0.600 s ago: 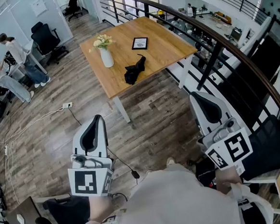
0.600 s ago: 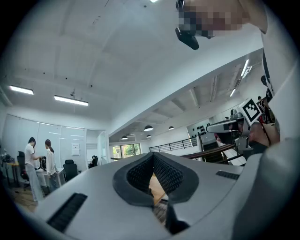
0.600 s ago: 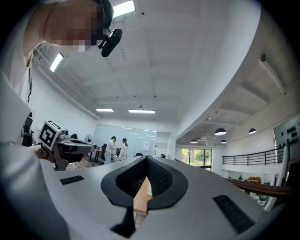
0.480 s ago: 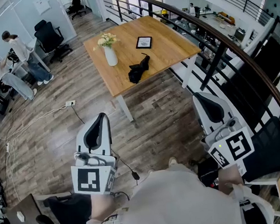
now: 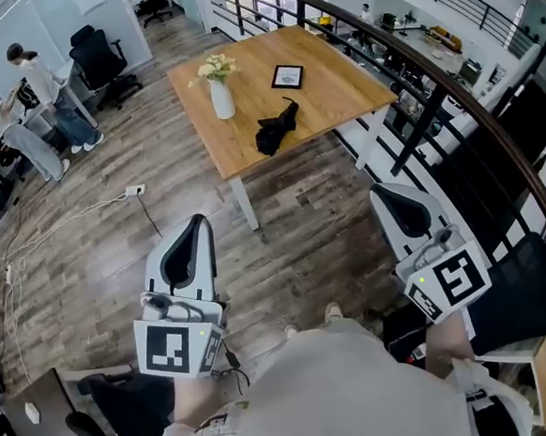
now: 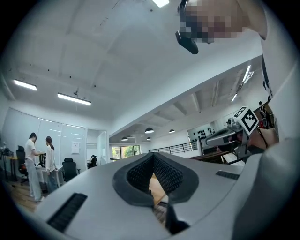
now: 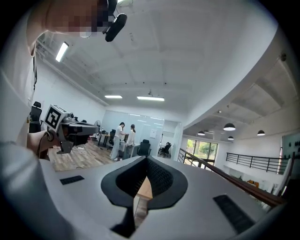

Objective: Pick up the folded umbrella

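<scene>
Black folded umbrella (image 5: pixel 277 128) lying near the close edge of the light wooden tabletop (image 5: pixel 338 85), left white gripper (image 5: pixel 192 230) and right white gripper (image 5: pixel 391 198) both closed, holding nothing, well apart from it

Wood plank floor (image 5: pixel 89 274), black railing (image 5: pixel 412 126), office chairs (image 5: pixel 100 58)

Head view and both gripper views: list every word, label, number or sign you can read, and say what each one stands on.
No text is readable in any view.
Framed card on the table: print too small to read.
Wall notice: too blurred to read.
Marker cube of left gripper, marker cube of right gripper: square patterns only, no letters.
</scene>
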